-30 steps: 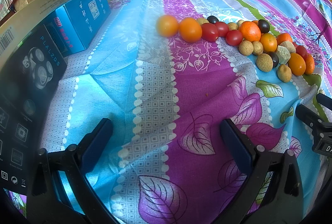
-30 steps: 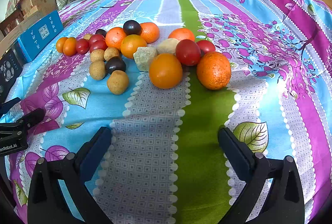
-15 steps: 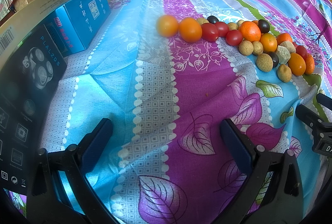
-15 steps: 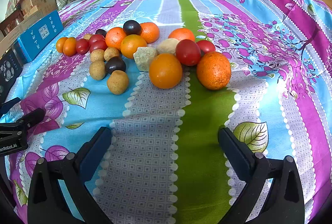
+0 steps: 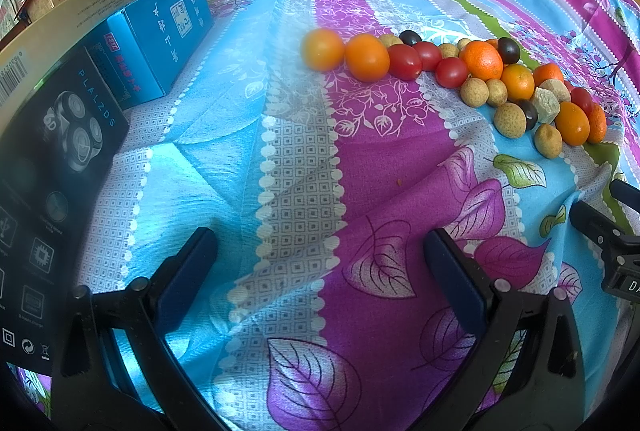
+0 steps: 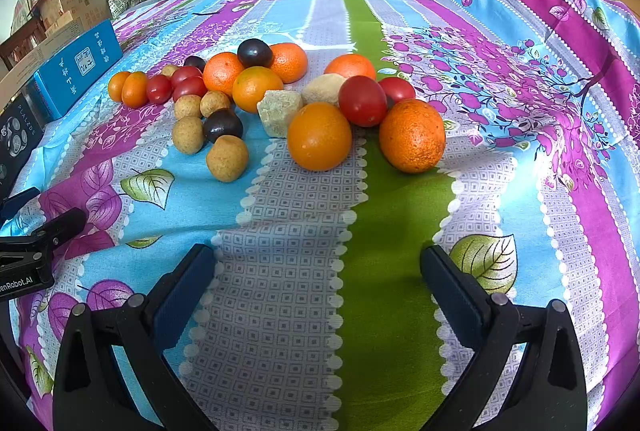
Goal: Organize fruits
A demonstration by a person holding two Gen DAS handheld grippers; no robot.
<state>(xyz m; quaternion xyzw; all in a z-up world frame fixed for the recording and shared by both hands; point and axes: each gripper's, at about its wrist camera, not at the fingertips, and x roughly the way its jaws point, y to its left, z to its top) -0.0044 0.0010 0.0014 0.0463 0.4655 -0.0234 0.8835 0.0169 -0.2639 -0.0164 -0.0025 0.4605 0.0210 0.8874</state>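
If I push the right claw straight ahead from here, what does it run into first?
Likely the smooth orange at the near edge of the pile, with the rough orange just to its right. The right claw is open; only bare cloth lies before them.

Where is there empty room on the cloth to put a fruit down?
Bare cloth lies between the right claw and the nearest oranges, and between the blue box and the fruit row. The fruit pile itself is crowded.

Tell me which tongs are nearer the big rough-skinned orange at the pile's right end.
Right. The right tongs, open, face the rough-skinned orange almost head-on across bare cloth. The left tongs, also open, sit far off to its left; that orange lies at the pile's far end.
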